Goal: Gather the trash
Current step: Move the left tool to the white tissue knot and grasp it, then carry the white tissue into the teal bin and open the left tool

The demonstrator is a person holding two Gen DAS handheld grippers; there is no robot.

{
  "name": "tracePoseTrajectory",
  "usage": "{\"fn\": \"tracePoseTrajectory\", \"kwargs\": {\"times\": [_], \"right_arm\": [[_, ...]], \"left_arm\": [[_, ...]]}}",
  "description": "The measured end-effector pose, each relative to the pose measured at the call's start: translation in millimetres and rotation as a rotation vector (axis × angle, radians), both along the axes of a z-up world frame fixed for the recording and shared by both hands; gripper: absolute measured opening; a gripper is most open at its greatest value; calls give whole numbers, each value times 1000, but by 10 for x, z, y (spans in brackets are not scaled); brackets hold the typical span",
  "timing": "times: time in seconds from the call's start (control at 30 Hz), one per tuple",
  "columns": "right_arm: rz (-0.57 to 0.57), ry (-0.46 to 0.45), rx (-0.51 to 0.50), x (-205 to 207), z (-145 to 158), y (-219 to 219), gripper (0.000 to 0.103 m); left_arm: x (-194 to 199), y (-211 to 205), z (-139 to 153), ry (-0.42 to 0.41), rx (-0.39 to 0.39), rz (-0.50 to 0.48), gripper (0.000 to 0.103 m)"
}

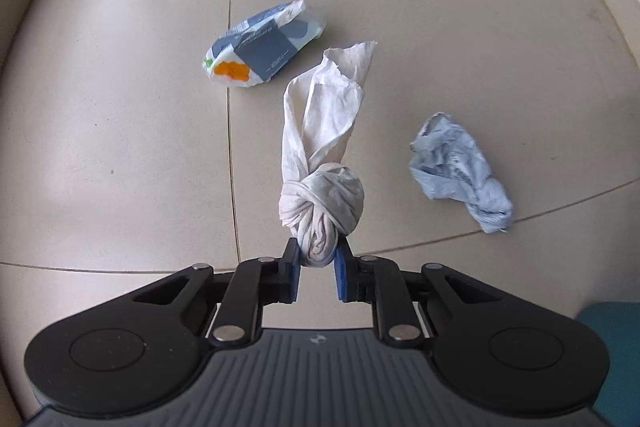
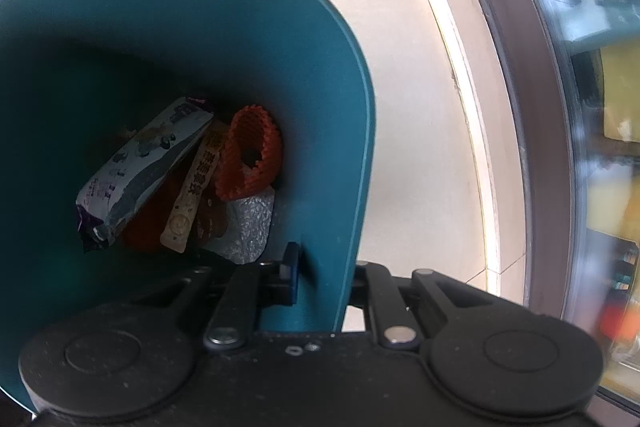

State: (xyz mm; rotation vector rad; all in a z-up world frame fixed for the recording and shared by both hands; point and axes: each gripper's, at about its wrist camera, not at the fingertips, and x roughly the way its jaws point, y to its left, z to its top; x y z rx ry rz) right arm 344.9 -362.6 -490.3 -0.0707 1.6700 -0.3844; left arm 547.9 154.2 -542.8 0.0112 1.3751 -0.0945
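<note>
- The left gripper point(image 1: 317, 259), black with blue pads, points steeply down at the floor and pinches the lower end of a white paper towel tied into a knot point(image 1: 320, 163); the jaws stand narrow, pressed on the twisted end from both sides.
- The knotted towel hangs in the grip, its loose, ragged tail spreading away from the knot over the beige tiled floor point(image 1: 120, 107).
- A crumpled white wrapper with grey-blue patches and an orange blot point(image 1: 262, 45) lies on the floor across a tile joint, beyond the towel's tail and to the left of it.
- A crumpled pale-blue wad of paper point(image 1: 460, 173) lies on the floor to the right of the towel, well apart from the wrapper.
- A sliver of teal shows at the lower right edge of the left wrist view.
- The right gripper point(image 2: 320, 271) grips the wall of a teal plastic bin point(image 2: 248, 39): one finger is inside the bin, the other outside, the jaws narrow on the wall.
- At the bottom of the bin lie a white and purple snack bag point(image 2: 148, 163), a narrow beige sachet with printed characters point(image 2: 196, 187), an orange foam net sleeve curled into a ring point(image 2: 250, 155) and a silvery embossed foil piece point(image 2: 250, 223).
- The bin stands on pale floor tiles, near a bright sill and a dark-framed glass pane point(image 2: 580, 107) on its right.
</note>
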Motion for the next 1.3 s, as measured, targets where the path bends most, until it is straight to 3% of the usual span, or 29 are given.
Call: {"fn": "tracePoseTrajectory", "kwargs": {"times": [0.17,0.3,0.5,0.6,0.7,0.8,1.03,1.17,1.3], "right_arm": [[-8,-6,-15,2,-7,47,11],[-40,-24,-5,11,55,90,8],[-58,-43,10,-58,108,117,4],[-66,-42,17,-99,110,81,3],[-110,-35,33,-155,86,-39,3],[-160,-22,73,-203,61,-180,3],[-195,-8,107,-290,-26,-376,3],[-209,-13,123,-272,-39,-439,3],[-162,-13,140,-248,-32,-425,3]], "left_arm": [[-341,-188,879,34,-111,-93,16],[-623,-617,1551,75,-219,-259,16],[-1257,-1452,2082,192,-353,-545,16],[-1483,-1862,2054,271,-400,-615,16],[-1677,-2215,1899,314,-398,-644,16],[-1796,-2514,1724,318,-330,-684,16],[-1899,-2964,1347,397,-261,-693,17],[-1959,-3095,1245,379,-201,-713,17],[-1963,-3070,1186,390,-177,-718,26]]}}
